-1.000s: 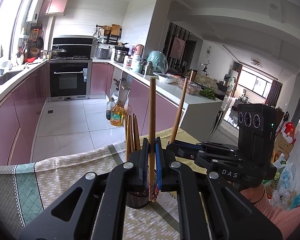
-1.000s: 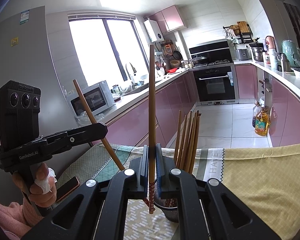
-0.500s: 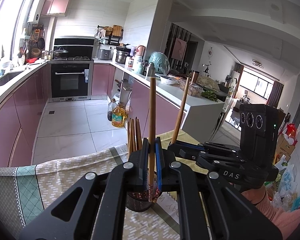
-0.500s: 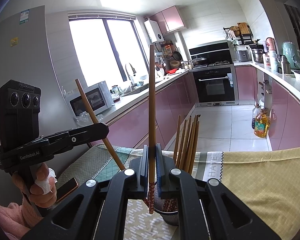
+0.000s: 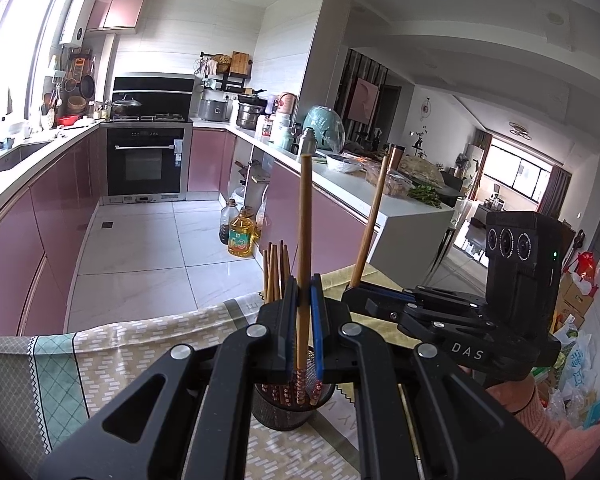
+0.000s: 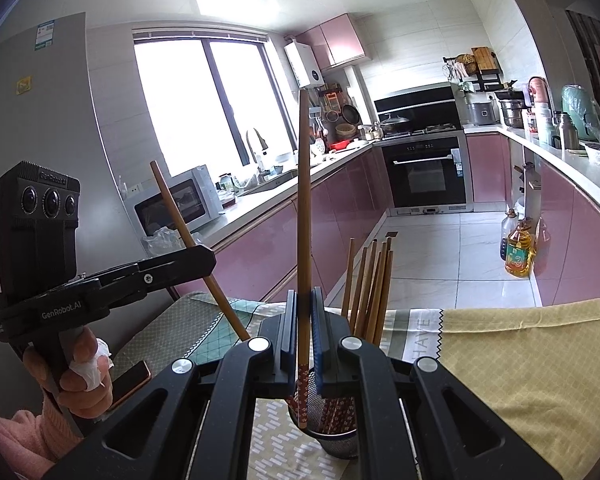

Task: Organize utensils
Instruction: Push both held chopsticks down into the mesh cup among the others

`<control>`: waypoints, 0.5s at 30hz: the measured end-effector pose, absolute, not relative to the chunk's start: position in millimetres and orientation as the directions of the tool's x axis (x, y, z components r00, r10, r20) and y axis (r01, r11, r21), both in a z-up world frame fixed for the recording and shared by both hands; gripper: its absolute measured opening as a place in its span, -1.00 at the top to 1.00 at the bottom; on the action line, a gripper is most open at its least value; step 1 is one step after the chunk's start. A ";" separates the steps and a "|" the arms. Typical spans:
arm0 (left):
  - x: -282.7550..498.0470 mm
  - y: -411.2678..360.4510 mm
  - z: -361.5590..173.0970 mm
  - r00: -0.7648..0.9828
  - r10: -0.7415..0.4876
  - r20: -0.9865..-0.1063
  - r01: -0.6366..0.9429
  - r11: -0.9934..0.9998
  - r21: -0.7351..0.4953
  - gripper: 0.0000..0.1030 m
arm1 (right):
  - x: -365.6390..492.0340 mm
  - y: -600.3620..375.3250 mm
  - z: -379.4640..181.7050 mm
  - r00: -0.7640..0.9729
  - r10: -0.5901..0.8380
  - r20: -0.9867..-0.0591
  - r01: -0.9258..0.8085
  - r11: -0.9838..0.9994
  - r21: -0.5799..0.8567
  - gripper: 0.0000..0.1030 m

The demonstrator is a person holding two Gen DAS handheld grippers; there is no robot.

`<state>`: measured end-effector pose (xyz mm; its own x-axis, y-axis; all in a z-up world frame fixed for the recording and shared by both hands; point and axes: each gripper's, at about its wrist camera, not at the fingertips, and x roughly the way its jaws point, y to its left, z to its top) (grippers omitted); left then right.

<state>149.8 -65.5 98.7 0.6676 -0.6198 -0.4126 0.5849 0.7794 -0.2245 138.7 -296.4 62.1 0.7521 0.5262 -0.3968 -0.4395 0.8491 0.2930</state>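
Each gripper, left [image 5: 304, 320] and right [image 6: 304, 332], clamps one brown wooden chopstick [image 5: 303, 240] above the black mesh holder [image 5: 288, 408] already holding several; both remain to drop.

A patterned tablecloth [image 6: 520, 360] (yellow on one side, green and beige on the other) covers the table. A dark mesh holder [image 5: 288, 408] stands directly on it. A phone [image 6: 130, 384] lies flat near the cloth's green end.

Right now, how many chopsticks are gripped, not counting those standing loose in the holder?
2. One chopstick stands upright in the left gripper, the other chopstick in the right gripper, both over the mesh holder. None seems hidden.
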 end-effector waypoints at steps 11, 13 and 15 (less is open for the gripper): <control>158.5 -72.0 93.4 0.669 -0.607 -0.430 0.575 0.789 -0.219 0.86 | 144.6 -292.7 56.5 0.751 0.514 -0.413 -0.421 0.856 0.300 0.89; 158.5 -72.8 93.5 0.669 -0.605 -0.432 0.573 0.790 -0.218 0.86 | 145.5 -292.7 55.3 0.752 0.513 -0.415 -0.418 0.857 0.302 0.89; 159.0 -74.0 92.6 0.671 -0.601 -0.434 0.571 0.792 -0.214 0.86 | 146.5 -292.5 53.4 0.752 0.510 -0.417 -0.415 0.858 0.302 0.89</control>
<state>159.0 -74.0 92.6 0.6710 -0.6011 -0.4340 0.5712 0.7923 -0.2142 146.5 -292.5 53.4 0.7522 0.5104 -0.4168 -0.4151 0.8582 0.3018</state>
